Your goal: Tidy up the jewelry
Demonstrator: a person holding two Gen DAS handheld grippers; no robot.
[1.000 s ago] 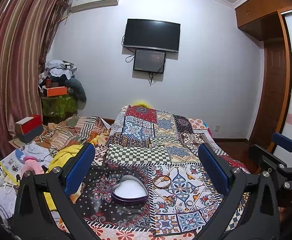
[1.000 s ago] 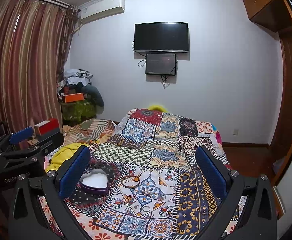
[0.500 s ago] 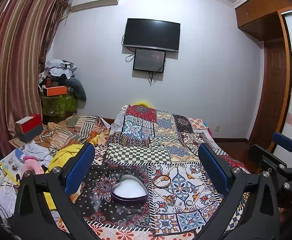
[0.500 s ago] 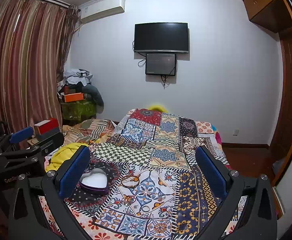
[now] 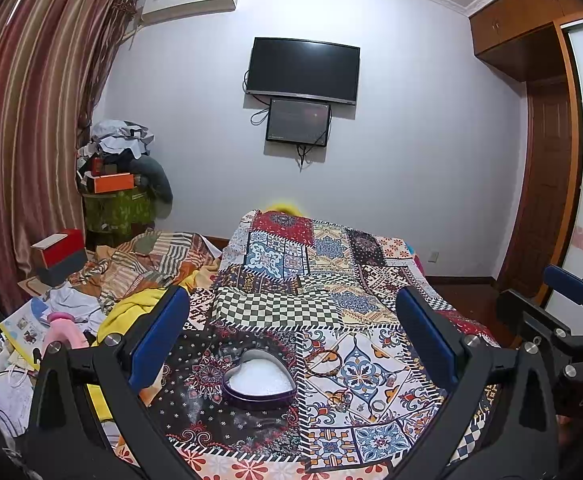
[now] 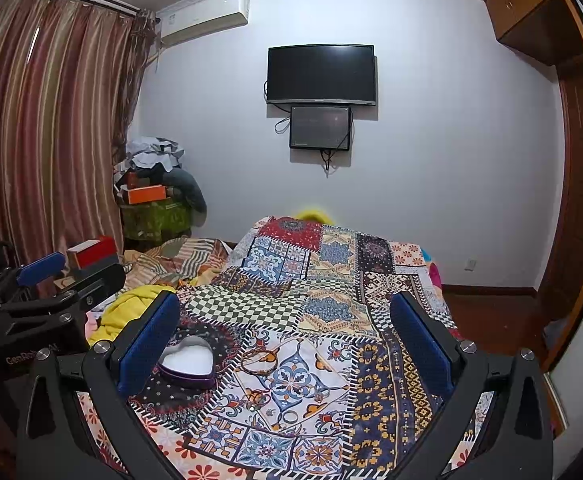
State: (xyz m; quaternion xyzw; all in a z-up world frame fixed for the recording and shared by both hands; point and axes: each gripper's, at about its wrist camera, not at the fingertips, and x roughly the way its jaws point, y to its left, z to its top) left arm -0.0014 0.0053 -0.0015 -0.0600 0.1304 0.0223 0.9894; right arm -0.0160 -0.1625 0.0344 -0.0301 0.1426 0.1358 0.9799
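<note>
Right wrist view shows the thin brown bangle (image 6: 260, 361) flat on the patchwork quilt (image 6: 331, 312), just right of the white-lined heart-shaped tin (image 6: 187, 362), ahead and left of centre between the wide-open, empty right gripper (image 6: 283, 344); left gripper (image 5: 291, 344) likewise empty.

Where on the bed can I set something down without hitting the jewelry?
Free: the checkered patch behind the purple heart-shaped tin, and the navy-gold patch right of the jewelry. Crowded: around the brown bangle and small rings.
</note>
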